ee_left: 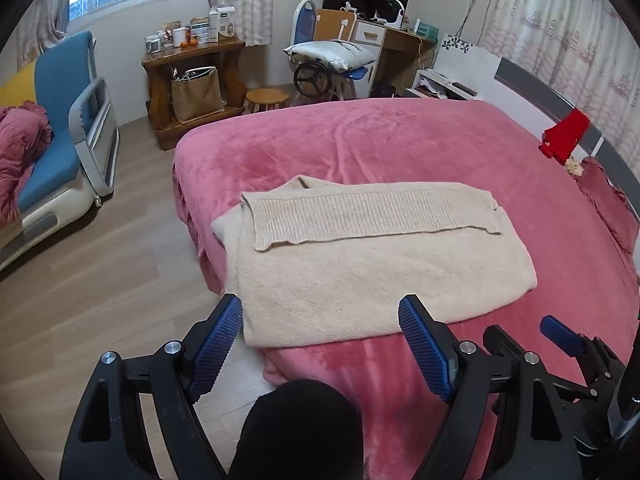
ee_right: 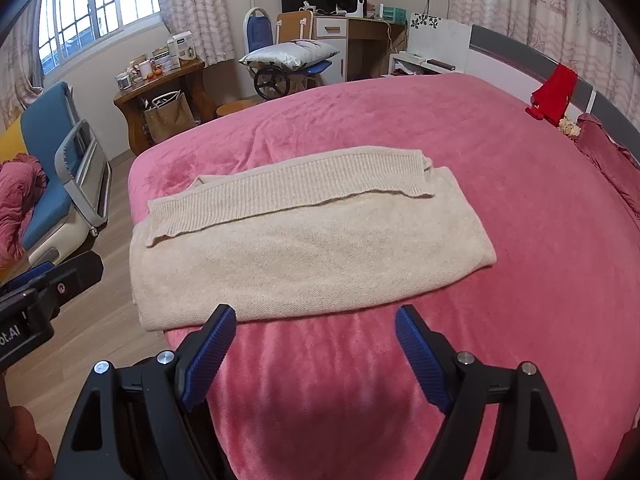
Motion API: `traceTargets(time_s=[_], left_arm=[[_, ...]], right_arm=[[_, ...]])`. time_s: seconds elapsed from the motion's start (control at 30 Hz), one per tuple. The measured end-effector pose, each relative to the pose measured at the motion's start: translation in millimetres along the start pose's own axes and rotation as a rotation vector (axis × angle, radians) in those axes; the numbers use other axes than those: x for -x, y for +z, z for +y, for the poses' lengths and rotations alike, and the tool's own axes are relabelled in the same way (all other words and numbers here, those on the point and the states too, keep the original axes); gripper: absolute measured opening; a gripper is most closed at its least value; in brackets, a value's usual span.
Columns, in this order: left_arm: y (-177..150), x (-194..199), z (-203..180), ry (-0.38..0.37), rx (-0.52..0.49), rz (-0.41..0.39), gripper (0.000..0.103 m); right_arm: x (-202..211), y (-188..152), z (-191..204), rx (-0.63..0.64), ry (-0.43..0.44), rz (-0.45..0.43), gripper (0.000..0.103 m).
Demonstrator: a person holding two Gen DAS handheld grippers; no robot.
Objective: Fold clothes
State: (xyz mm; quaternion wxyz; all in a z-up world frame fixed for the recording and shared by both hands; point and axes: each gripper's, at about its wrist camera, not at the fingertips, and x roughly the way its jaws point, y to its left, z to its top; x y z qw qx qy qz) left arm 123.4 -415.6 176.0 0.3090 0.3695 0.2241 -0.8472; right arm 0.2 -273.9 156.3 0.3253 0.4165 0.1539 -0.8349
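Left wrist view has the left gripper spread wide, empty, above the near edge of the folded sweater on the pink bed. The right gripper hovers likewise released, short of the sweater. Only the left view shows a black knee.

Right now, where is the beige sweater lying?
The beige sweater lies folded on the pink bedspread near the bed's front-left corner, just beyond both open hand-held grippers, in both views.
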Motion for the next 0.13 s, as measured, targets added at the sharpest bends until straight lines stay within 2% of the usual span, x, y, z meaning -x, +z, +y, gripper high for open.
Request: traceTargets(time_s=[0.13], left_arm=[[-1.5,0.9,-2.3,0.008,-0.014,-0.011,0.082]], right_arm=[[-1.2,-0.9,-0.5,-0.006,0.005,0.004,0.083]])
